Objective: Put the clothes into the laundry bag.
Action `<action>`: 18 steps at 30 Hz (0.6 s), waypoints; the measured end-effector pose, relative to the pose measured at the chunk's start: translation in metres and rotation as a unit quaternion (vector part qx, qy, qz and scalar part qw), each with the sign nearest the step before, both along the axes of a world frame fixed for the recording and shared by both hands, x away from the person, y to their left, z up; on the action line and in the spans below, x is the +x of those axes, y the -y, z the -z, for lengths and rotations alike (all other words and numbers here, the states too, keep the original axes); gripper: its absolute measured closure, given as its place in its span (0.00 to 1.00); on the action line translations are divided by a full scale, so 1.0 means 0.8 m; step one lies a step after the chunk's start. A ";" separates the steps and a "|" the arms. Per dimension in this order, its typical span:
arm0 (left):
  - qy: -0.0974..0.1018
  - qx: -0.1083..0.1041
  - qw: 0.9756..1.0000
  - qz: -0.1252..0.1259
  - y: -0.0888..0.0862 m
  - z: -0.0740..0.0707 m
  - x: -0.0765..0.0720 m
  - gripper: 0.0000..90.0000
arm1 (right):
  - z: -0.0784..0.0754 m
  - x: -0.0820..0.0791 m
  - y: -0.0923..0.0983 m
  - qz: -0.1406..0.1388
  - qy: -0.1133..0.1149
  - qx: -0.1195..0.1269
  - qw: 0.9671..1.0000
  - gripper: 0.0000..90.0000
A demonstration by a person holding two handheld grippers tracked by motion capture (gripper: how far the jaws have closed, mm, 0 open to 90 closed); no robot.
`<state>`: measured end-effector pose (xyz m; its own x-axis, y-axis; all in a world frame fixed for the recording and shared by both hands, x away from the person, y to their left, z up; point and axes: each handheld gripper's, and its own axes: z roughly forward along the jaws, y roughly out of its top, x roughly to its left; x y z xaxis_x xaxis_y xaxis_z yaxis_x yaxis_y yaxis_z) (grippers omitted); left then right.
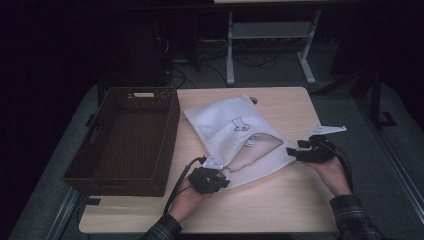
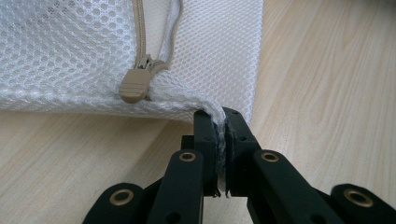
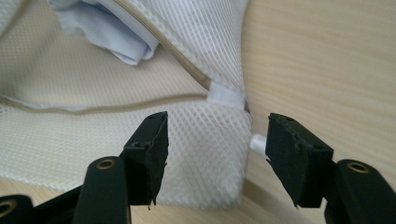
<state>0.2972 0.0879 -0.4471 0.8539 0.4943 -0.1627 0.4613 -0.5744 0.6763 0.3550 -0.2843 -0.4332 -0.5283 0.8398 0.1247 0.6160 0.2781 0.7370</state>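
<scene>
A white mesh laundry bag lies on the wooden table with its zipper open and pale cloth showing inside. My left gripper is shut on the bag's near corner, just beside the beige zipper pull. My right gripper stands open at the bag's right corner. That corner lies beneath and between the jaws, and the pads do not press on it.
A dark brown wicker basket with nothing in it stands on the left part of the table. Beyond the far edge, white table legs and cables lie on the dark floor. Bare wood stretches along the table's front and right.
</scene>
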 end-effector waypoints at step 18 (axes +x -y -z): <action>0.005 0.005 1.000 -0.016 -0.010 -0.002 0.007 0.95 | 0.013 -0.007 0.005 -0.020 -0.037 0.014 0.999 0.92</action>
